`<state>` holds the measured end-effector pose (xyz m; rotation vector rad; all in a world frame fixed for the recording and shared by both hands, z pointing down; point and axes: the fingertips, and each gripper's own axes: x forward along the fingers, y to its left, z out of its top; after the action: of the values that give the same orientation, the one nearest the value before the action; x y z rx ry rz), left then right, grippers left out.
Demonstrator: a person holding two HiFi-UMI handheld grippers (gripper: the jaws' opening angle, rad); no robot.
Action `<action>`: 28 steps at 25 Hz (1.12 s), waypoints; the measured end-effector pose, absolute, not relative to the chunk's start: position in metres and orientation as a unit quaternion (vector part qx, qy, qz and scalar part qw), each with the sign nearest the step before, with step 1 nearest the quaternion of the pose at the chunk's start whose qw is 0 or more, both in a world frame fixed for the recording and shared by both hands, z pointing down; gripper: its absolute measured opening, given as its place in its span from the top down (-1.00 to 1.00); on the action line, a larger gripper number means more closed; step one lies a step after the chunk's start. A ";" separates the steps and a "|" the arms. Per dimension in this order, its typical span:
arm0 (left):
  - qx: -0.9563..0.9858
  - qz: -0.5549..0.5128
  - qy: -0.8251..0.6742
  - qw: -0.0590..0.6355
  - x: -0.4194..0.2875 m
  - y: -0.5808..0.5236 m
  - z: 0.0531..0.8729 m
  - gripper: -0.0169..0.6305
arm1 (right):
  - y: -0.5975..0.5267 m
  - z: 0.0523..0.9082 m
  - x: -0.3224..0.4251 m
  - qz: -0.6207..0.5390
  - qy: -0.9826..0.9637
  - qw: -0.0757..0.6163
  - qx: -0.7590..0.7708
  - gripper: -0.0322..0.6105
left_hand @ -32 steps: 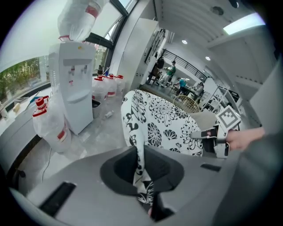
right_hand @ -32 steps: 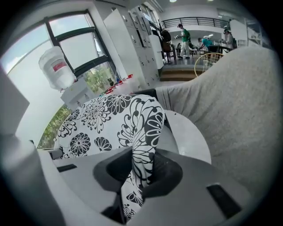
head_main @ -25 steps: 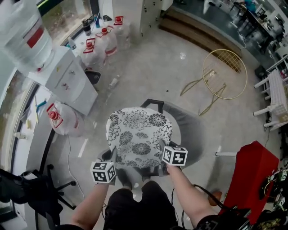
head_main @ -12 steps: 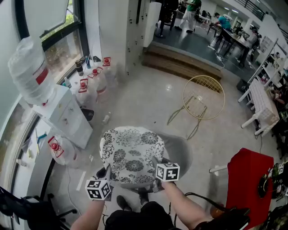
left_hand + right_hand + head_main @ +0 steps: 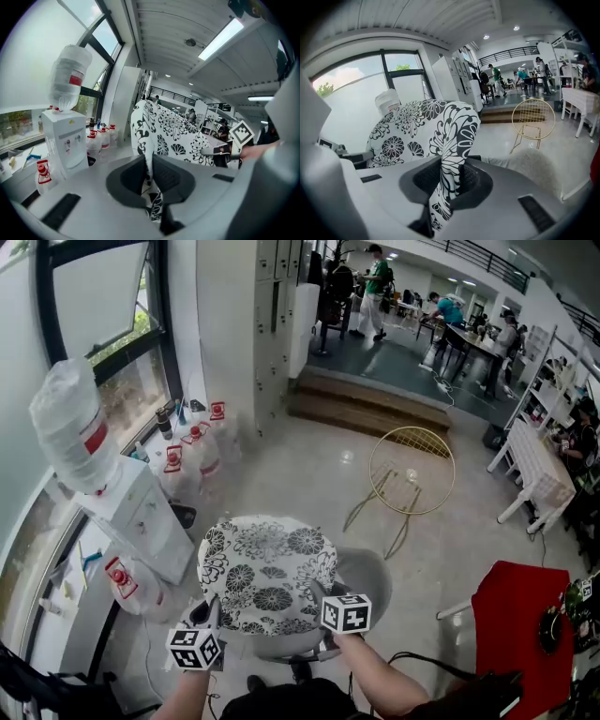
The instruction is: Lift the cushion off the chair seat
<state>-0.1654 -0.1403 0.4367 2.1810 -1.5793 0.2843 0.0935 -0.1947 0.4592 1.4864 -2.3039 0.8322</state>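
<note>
Big grey chair (image 5: 367,579) low in the middle of the floor, its fuzzy seat showing bare on the right. Above it is the cushion (image 5: 265,570), black-and-white floral, held up in the air between the two tools and looking clear of the seat. It reads as a thin, light pad: soft, no stiffness to speak of, with the cover creasing and bunching wherever it is pinched, yet staying spread because it is carried at two points. The left gripper (image 5: 208,615) is clamped on the near-left corner and the right gripper (image 5: 321,596) on the near-right corner. Each has its jaws almost together, with a fold of the printed cloth squeezed between them. Those near corners look like the right place to hold it, wide apart so the middle cannot sag or swing. Cloth like that should not be slippery, but a bite that catches only loose cover could creep, so a deeper bite would be safer.
</note>
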 end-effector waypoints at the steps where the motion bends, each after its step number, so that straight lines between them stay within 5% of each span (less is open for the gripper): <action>1: 0.788 0.099 -0.571 0.210 -0.166 -0.142 0.429 0.85 | -0.196 0.451 0.093 0.285 -0.798 0.128 0.514 0.70; 28: 0.814 -0.031 -0.574 0.086 -0.154 -0.130 0.281 0.86 | -0.176 0.298 0.110 0.161 -0.840 0.017 0.518 0.72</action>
<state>-0.1536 -0.1301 0.2807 2.4252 -1.7098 -0.0912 0.1098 -0.1765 0.2981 1.6112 -2.6101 0.5009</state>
